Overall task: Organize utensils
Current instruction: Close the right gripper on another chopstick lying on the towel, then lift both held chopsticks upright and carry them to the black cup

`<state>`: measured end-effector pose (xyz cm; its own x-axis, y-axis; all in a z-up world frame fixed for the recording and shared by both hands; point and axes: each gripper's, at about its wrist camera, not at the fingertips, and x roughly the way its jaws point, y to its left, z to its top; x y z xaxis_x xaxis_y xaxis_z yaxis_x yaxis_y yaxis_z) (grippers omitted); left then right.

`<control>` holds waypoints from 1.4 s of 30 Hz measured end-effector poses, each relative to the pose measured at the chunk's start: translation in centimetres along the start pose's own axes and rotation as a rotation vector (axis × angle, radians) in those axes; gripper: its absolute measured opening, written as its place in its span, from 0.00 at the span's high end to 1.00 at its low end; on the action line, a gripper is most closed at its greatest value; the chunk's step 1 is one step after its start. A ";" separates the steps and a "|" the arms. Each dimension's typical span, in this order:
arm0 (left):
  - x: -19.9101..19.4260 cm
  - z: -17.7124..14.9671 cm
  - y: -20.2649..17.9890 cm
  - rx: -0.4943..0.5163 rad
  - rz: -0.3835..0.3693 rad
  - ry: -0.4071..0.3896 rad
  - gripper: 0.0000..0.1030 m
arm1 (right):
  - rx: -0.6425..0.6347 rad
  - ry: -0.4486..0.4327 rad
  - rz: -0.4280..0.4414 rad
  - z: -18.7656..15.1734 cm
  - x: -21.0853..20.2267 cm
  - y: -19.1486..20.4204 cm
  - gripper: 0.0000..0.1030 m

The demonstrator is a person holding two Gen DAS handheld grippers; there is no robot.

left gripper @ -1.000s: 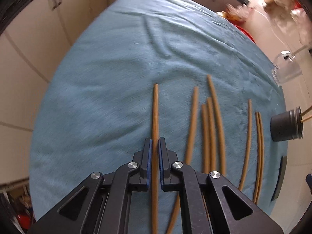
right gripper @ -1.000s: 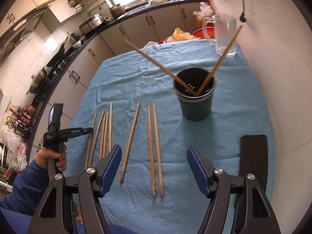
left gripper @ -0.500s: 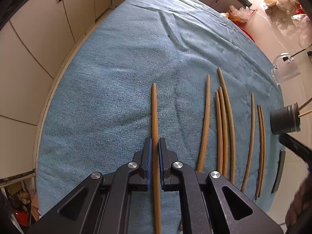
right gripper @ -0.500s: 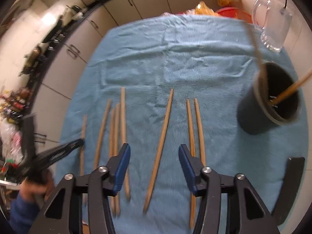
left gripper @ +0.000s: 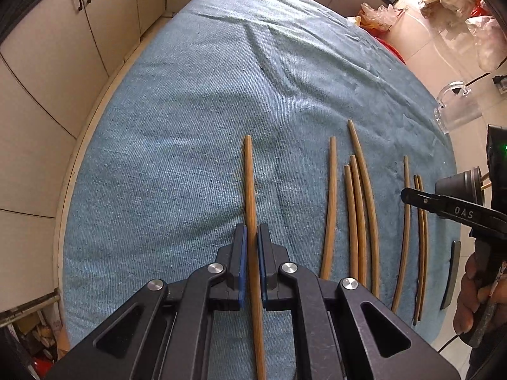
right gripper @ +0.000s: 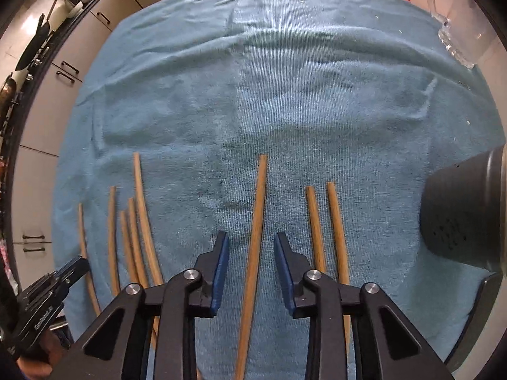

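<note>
Blue-towelled worktop (right gripper: 285, 95): my left tongs (left gripper: 252, 253) clamp one chopstick (left gripper: 250, 190); my closing right tongs (right gripper: 252, 262) straddle another chopstick (right gripper: 256, 221) lengthwise, untouched.

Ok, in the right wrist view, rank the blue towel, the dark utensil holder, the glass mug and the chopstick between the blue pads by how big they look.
1. Blue towel, fills most of the view.
2. Dark utensil holder, cut off at the right edge.
3. Glass mug and chopstick: unsure. The mug is farther off and partly cropped; the chopstick is long but thin and close to the camera.
</note>
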<state>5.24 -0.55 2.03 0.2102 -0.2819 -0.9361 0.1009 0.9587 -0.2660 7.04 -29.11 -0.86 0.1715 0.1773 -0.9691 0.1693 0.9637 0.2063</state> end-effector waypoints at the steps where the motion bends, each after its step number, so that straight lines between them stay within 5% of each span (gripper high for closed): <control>1: 0.0 0.0 -0.1 0.002 -0.001 -0.005 0.94 | -0.009 0.003 -0.016 0.0 0.0 0.3 0.75; 4: 0.0 0.0 -0.1 0.015 -0.009 -0.019 0.94 | -0.013 0.014 0.007 -0.1 0.2 0.7 0.93; 21: -8.2 -1.6 -2.9 0.059 -0.037 -0.232 0.94 | -0.054 -0.244 0.239 -5.6 -9.8 1.0 0.93; 30: -11.8 -3.8 -4.4 0.059 -0.018 -0.313 0.94 | -0.079 -0.404 0.276 -8.8 -15.5 -0.9 0.93; 42: -14.7 -5.3 -6.9 0.066 -0.009 -0.377 0.94 | -0.050 -0.509 0.301 -11.3 -20.0 -4.9 0.93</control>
<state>-3.74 -2.86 16.40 0.5511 -0.2959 -0.7802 0.1636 0.9552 -0.2467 -8.15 -35.12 15.94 0.6507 0.3383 -0.6798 -0.0028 0.8964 0.4433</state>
